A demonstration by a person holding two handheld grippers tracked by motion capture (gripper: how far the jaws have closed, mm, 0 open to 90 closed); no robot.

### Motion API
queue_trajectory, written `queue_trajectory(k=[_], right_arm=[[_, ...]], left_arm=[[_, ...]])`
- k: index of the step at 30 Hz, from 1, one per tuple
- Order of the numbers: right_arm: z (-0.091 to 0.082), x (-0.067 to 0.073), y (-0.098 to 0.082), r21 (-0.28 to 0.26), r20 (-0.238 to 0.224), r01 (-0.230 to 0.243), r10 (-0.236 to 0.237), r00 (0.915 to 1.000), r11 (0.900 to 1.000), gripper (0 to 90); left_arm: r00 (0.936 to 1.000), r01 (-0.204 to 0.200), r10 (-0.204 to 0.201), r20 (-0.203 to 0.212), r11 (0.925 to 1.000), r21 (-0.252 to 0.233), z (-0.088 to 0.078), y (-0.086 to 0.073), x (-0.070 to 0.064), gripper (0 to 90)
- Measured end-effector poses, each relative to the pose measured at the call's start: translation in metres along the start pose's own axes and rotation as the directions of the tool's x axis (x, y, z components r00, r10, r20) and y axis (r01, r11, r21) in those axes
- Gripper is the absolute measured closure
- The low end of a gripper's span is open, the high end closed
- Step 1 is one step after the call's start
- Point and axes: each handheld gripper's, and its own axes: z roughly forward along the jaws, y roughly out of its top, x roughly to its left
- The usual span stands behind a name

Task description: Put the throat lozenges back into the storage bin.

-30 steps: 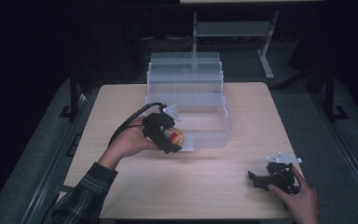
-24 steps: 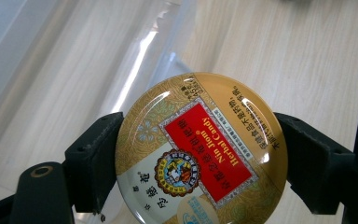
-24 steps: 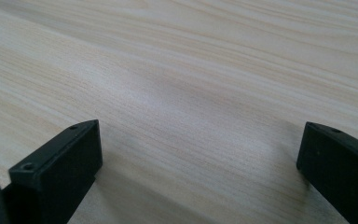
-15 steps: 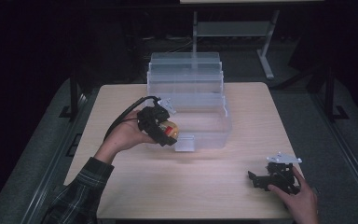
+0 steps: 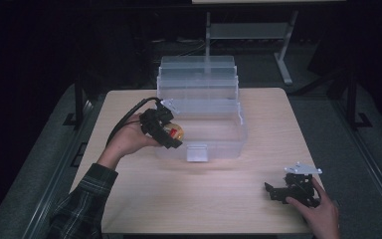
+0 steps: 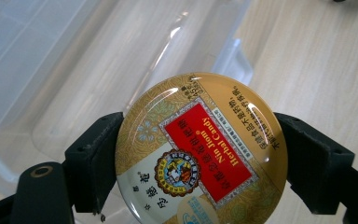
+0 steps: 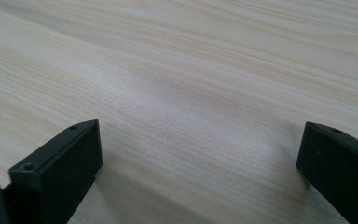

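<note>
One round, glossy gold candy tin (image 6: 200, 154), likely light and slippery, sits edge-clamped in the left gripper (image 5: 165, 130) above the clear plastic bin (image 5: 229, 142); the right gripper (image 5: 291, 191) gapes empty.

The left gripper (image 5: 165, 130) is a black, blocky tool with a small pale plate on top and a thick black cable looping back over the forearm, which wears a dark plaid sleeve (image 5: 82, 206) with thin light lines. Seen in its own view, its jaws are matt black rectangular blocks, each with small screw holes, and a round brass-ringed hole sits in the arm below one. The right gripper (image 5: 292, 188) is black too, topped by a grey three-cornered plate, its jaws plain black blocks with a tiny hole near the tip.
</note>
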Motion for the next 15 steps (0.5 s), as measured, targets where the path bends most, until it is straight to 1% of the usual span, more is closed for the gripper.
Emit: queue_trajectory(k=[5, 10, 14, 15], right_arm=[[0.0, 0.0, 0.0, 0.0, 0.0, 0.0, 0.0, 1.0, 1.0, 0.0], [0.0, 0.0, 0.0, 0.0, 0.001, 0.0, 0.0, 1.0, 1.0, 0.0], [0.0, 0.0, 0.0, 0.0, 0.0, 0.0, 0.0, 1.0, 1.0, 0.0], [0.0, 0.0, 0.0, 0.0, 0.0, 0.0, 0.0, 1.0, 1.0, 0.0]], left_arm=[[0.9995, 0.026, -0.026, -0.016, 0.9997, -0.002, -0.001, -0.004, 0.008, 19.4], [0.9977, 0.057, -0.057, -0.035, 0.9983, -0.008, -0.001, -0.008, 0.017, 19.4], [0.9963, 0.069, -0.069, -0.051, 0.9976, 0.003, -0.001, -0.01, 0.025, 19.4], [0.9955, 0.078, -0.077, -0.055, 0.997, 0.005, -0.001, -0.011, 0.026, 19.4]])
